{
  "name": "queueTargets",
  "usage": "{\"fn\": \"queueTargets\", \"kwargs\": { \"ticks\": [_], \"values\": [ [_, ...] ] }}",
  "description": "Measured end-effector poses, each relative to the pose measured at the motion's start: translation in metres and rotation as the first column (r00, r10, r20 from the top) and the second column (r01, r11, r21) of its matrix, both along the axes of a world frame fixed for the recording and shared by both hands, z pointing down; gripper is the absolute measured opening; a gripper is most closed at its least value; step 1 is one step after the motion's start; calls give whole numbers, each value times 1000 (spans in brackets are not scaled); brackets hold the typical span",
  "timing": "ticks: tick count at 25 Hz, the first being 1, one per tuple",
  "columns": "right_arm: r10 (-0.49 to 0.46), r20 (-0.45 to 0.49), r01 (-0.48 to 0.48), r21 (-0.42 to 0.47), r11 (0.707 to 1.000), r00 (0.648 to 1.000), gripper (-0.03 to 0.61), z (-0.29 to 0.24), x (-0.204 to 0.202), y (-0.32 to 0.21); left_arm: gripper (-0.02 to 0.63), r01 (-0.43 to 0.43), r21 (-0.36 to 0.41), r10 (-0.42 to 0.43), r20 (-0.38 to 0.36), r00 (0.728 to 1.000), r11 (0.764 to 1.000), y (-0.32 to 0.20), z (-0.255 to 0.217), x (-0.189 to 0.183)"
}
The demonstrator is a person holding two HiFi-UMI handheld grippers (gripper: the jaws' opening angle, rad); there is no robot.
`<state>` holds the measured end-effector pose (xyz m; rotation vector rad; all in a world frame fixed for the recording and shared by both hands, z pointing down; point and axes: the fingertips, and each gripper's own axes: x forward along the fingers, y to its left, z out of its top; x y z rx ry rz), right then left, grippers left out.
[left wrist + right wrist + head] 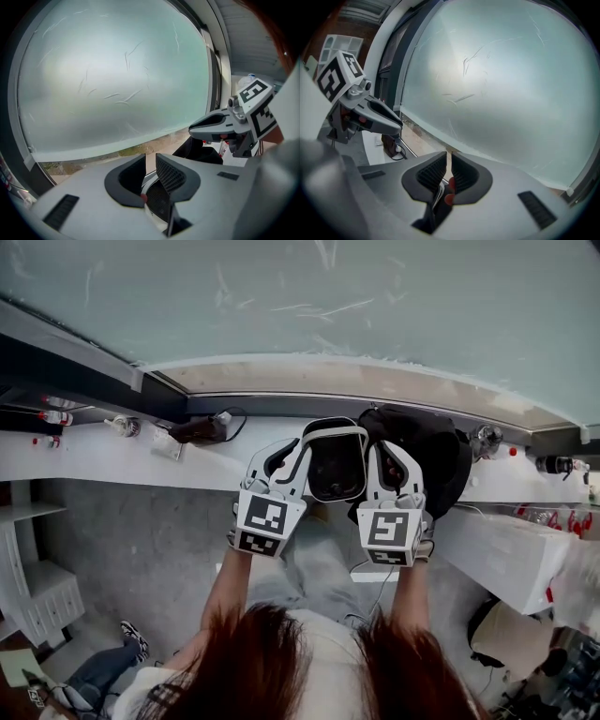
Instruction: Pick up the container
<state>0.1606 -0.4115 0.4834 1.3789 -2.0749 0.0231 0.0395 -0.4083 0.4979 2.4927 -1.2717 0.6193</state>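
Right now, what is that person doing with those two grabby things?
A person has a black container with a white rim between two tongs, in front of a big frosted window. The right tongs are pinched shut on its right rim. The left tongs stand a little apart around its left rim, not squeezing it. It is over a white ledge, next to a black bag. I cannot tell whether it rests there.

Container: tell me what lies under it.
A white counter and part of a black bag show around the container; whatever lies directly beneath is covered.
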Motion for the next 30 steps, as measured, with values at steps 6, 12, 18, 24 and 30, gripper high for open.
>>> {"fn": "queueTargets", "kwargs": {
  "ticks": [6,12,18,24,30],
  "values": [
    [-23,-26,22,-42,999,999,29,25,4,-11,64,-16,-23,17,36,999,1000,-8,25,10],
    [-50,-62,43,-102,994,997,66,53,10,-19,80,-24,-58,28,66,997,998,-15,57,16],
    [-80,-87,67,-139,988,993,75,81,13,-26,95,-22,-85,32,120,992,996,-18,88,17],
    [-115,-132,93,-166,982,985,87,111,16,-31,101,-13,-90,30,181,983,996,-21,116,16],
    [-164,-177,128,-202,971,970,97,143,16,-32,107,0,-77,19,247,969,997,-25,145,17]
  ]
}}
